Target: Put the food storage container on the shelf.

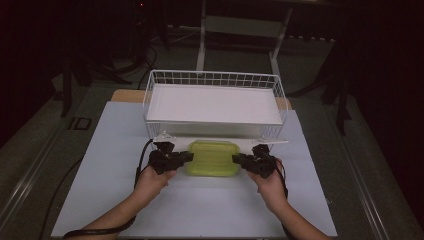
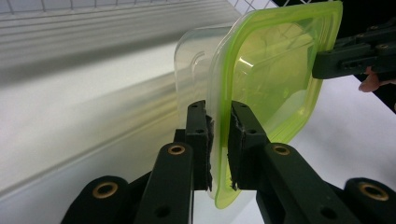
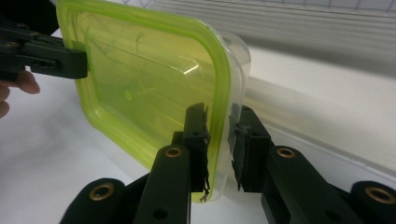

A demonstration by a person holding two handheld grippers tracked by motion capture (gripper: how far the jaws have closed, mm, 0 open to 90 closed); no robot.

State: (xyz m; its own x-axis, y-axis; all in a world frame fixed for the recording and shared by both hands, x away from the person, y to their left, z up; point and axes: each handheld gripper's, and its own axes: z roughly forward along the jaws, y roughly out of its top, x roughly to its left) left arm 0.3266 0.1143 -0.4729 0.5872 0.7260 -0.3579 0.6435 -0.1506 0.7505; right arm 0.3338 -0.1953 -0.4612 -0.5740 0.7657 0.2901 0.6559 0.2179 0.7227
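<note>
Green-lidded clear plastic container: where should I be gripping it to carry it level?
By the short ends of the green-lidded clear plastic container, pinching the protruding lid rim from both sides, as the left gripper and right gripper do. The body looks too wide for the jaws; the thin rim fits between the pads.

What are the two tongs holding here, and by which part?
Both hold the green-lidded container: the left tongs clamp its rim at one short end, the right tongs the rim at the opposite end.
</note>
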